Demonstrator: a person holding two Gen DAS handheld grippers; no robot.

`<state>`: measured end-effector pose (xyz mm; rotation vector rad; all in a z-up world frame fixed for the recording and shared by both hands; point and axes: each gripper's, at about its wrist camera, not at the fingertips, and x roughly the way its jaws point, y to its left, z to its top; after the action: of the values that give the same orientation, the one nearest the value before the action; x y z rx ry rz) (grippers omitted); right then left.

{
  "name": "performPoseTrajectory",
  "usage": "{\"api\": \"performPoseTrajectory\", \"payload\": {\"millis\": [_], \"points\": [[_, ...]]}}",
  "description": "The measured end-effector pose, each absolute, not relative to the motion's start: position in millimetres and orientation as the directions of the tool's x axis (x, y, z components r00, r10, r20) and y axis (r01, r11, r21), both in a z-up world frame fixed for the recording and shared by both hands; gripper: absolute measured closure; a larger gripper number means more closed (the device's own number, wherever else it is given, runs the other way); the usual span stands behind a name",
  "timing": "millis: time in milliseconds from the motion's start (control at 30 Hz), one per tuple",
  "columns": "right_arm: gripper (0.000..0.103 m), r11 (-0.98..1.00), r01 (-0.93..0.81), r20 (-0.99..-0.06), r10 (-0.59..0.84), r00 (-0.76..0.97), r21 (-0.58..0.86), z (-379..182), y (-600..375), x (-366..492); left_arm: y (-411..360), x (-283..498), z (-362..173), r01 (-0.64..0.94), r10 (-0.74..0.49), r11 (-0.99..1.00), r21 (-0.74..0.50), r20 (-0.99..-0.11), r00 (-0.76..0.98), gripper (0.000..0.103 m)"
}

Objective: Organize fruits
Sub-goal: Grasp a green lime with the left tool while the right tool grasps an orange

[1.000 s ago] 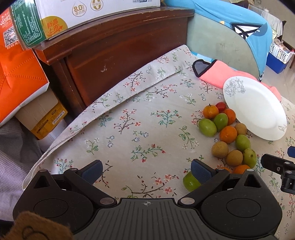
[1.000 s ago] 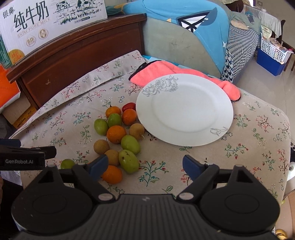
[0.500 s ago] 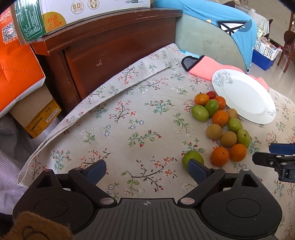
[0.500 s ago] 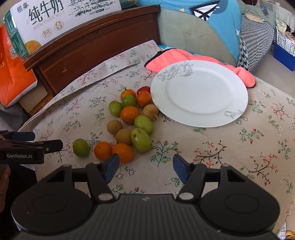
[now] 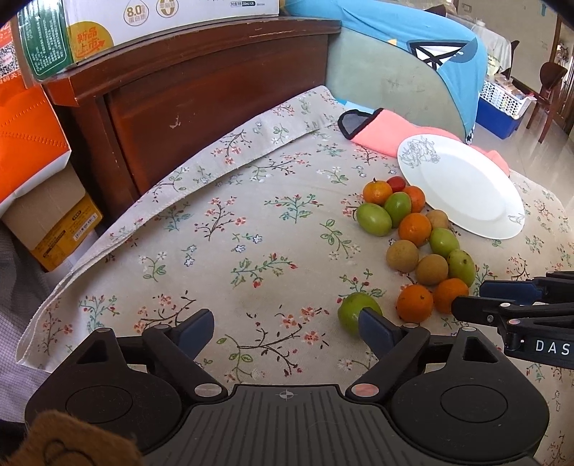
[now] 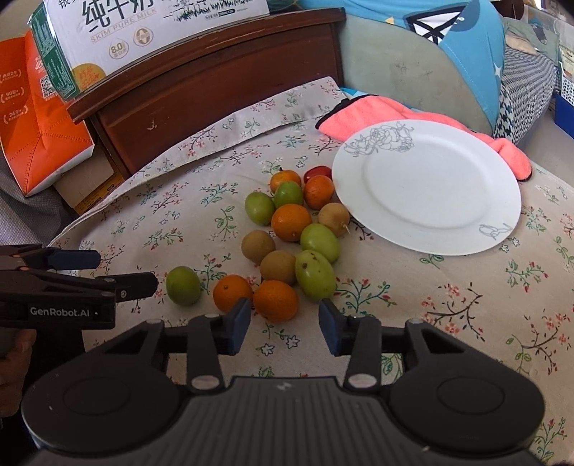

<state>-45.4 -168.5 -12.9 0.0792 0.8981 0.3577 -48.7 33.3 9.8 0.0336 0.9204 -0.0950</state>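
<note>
A cluster of small oranges, green fruits and brown fruits point(image 6: 290, 229) lies on the floral cloth, left of a white plate point(image 6: 427, 186). The cluster point(image 5: 412, 233) and plate point(image 5: 462, 190) also show in the left wrist view. My right gripper point(image 6: 283, 322) is open, its jaws just short of the nearest orange point(image 6: 275, 300). My left gripper point(image 5: 283, 326) is open and empty above bare cloth; a lone green fruit point(image 5: 357, 312) sits by its right fingertip. The left gripper also shows at the left of the right wrist view point(image 6: 93, 272).
A dark wooden headboard point(image 5: 201, 93) with a milk carton box point(image 6: 143, 32) on top stands behind. An orange bag point(image 6: 39, 129) is at the left. A pink cloth point(image 6: 394, 118) and a blue cushion point(image 5: 423, 46) lie behind the plate. The floral cloth point(image 5: 229, 251) covers the surface.
Both grippers have pulled back and moved nearer the fruit. The right gripper's jaws have narrowed and now line up with the nearest orange.
</note>
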Motion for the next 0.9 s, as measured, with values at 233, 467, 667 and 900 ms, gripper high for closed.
{"api": "performPoseTrajectory", "payload": {"millis": [233,467,667,900], "points": [[0.066,0.944,-0.281,-0.762,0.31,0.569,0.174,-21,-156,-40,33,-47,10,0.106,-0.098,0.993,-0.042,-0.792,0.603,0.014],[0.073,0.944,-0.274,-0.761,0.313,0.568,0.184,-28,-155,-38,21,-48,8,0.18,-0.147,0.983,-0.047,-0.786,0.6,0.014],[0.073,0.944,-0.262,-0.759,0.319,0.568,0.201,-20,-168,-43,16,-45,1,0.209,-0.167,0.977,-0.05,-0.789,0.591,0.014],[0.073,0.953,-0.217,-0.761,0.3,0.575,0.212,-15,-183,-45,8,-41,-10,0.238,-0.168,0.971,-0.03,-0.79,0.589,0.019]]}}
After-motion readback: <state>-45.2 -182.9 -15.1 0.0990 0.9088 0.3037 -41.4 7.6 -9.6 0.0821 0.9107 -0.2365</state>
